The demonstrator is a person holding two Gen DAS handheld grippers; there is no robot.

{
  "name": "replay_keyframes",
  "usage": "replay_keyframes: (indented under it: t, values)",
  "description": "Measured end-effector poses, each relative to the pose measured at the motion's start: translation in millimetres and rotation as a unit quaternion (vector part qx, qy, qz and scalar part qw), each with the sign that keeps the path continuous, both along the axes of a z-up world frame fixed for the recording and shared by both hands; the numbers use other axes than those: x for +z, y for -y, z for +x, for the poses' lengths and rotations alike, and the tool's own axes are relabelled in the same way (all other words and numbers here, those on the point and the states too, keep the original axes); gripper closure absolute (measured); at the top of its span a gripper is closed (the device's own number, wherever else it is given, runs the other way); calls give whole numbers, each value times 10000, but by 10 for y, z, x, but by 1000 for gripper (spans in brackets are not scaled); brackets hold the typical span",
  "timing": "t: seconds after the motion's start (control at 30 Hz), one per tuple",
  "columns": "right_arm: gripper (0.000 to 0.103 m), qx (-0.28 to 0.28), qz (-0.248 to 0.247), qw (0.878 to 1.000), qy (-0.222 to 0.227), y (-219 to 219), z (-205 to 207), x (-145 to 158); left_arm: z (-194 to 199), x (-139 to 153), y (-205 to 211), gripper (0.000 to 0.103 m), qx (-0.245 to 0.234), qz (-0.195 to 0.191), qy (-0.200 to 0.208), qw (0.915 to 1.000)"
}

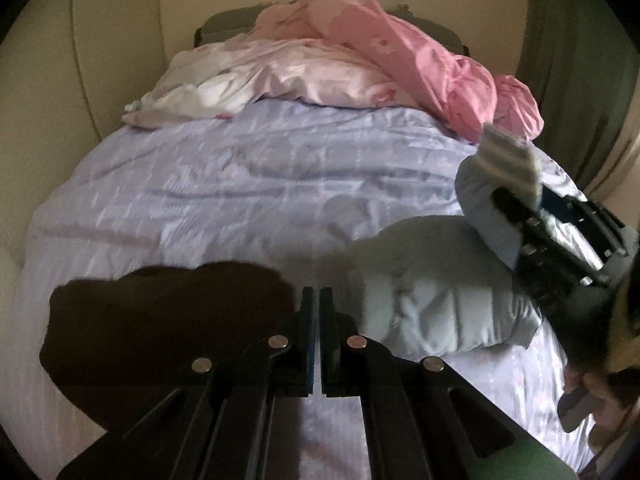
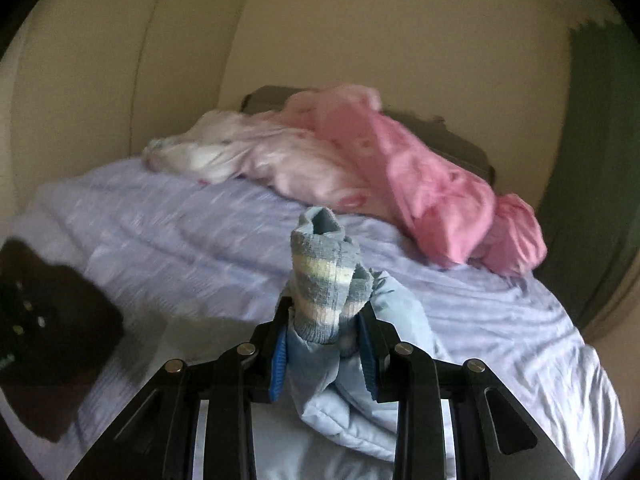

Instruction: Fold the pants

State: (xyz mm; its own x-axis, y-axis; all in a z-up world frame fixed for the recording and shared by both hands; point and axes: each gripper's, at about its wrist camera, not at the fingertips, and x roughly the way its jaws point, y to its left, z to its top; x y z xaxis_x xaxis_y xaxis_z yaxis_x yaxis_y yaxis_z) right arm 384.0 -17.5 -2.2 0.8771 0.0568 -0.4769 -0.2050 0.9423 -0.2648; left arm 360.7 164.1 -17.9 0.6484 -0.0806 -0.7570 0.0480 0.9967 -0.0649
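Observation:
The pale blue padded pants (image 1: 436,300) lie bunched on the lilac bedsheet (image 1: 240,184) at the front right. My right gripper (image 2: 326,312) is shut on one leg end with its striped knit cuff (image 2: 324,276), lifting it off the bed; from the left wrist view it shows at the right (image 1: 516,208) with the cuff (image 1: 508,156) sticking up. My left gripper (image 1: 319,296) is shut and empty, just left of the pants, low over the sheet.
A pink and white duvet (image 1: 360,64) is heaped at the bed's far end against the headboard (image 1: 216,28). A dark shadow (image 1: 168,320) lies on the sheet at front left. Beige walls and a green curtain (image 1: 580,60) surround the bed.

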Motion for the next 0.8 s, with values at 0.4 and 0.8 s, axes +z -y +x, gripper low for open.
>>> replay_keyframes:
  t: [0.4,0.8]
  values:
    - [71,730,-1174,9893,-474,-923,76,-869,-101,-222,-483,100,280,-98,-130,9995]
    - [22,1711,-941,9788,-618,-888,-313,-823,-181,46,-483,75,360,-400,225,9983]
